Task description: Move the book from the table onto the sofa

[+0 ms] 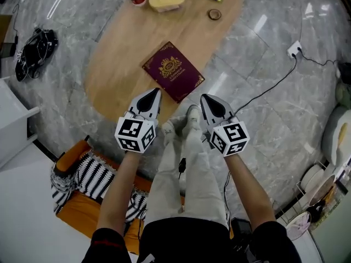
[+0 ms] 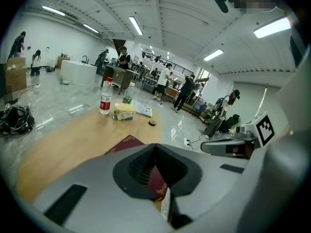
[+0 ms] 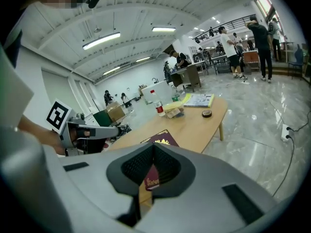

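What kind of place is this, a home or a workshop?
Probably a big open workshop or lab, not a home: strip lights on a high ceiling, people standing at benches, and a power cable trailing over the marble floor.

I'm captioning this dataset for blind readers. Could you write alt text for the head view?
Seen from above, a closed maroon book lies on an oval wooden table, with the left gripper and right gripper, both shut and empty, held just short of it. Lower left, beside the person's legs, an orange sofa carries a striped cloth.
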A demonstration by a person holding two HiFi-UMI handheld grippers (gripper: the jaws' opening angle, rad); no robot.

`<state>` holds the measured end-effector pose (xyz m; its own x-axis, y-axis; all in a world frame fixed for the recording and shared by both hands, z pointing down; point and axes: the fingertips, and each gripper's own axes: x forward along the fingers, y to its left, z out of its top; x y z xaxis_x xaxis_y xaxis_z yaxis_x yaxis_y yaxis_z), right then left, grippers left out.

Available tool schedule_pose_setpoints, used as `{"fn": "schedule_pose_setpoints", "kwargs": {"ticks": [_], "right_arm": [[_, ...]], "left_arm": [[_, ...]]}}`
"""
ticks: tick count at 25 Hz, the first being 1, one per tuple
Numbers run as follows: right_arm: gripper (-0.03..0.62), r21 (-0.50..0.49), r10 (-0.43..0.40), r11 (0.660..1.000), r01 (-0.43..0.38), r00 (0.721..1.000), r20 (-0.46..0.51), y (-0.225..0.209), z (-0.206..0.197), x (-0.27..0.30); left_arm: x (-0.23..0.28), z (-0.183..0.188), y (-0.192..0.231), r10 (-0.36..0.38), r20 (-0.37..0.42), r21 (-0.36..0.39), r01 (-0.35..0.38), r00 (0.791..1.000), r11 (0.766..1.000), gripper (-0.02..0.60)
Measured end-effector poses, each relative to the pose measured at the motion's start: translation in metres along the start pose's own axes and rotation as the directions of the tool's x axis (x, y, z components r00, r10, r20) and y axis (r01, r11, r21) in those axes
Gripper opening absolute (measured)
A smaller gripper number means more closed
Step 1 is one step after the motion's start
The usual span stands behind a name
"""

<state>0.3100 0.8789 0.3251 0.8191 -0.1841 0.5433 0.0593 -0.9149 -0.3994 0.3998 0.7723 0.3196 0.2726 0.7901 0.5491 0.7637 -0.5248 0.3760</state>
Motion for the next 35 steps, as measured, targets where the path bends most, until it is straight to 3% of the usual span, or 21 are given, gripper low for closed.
{"fn": "schedule_pose_setpoints", "kwargs": {"ticks": [11, 18, 29, 32, 35], "right_arm": [[0.006, 0.055, 0.004, 0.998, -0.003, 1.0, -0.01, -0.013, -0.033, 0.039], [0.006, 0.065, 0.034, 0.997, -0.03, 0.997, -0.063, -0.01, -0.064, 0.048], [0.006, 0.083, 0.035, 0.996, -0.026, 0.993, -0.109, -0.016, -0.089, 0.057], [0.006, 0.084, 0.035, 0.996, -0.026, 0.993, -0.109, -0.019, -0.089, 0.058], [0.006, 0.091, 0.029, 0.996, -0.019, 0.993, -0.111, -0.023, -0.09, 0.059]], "left_arm": [[0.04, -0.028, 0.049, 0.068, -0.042, -0.031, -0.069, 0.997, 0.997, 0.014], [0.078, -0.028, 0.081, 0.029, -0.096, -0.049, -0.034, 0.995, 0.998, 0.014], [0.114, -0.021, 0.115, 0.011, -0.155, 0.042, -0.004, 0.988, 0.999, 0.018], [0.122, -0.023, 0.118, 0.003, -0.188, 0.066, 0.01, 0.982, 0.998, 0.135], [0.129, -0.025, 0.121, -0.002, -0.214, 0.089, 0.022, 0.977, 0.996, 0.151]]}}
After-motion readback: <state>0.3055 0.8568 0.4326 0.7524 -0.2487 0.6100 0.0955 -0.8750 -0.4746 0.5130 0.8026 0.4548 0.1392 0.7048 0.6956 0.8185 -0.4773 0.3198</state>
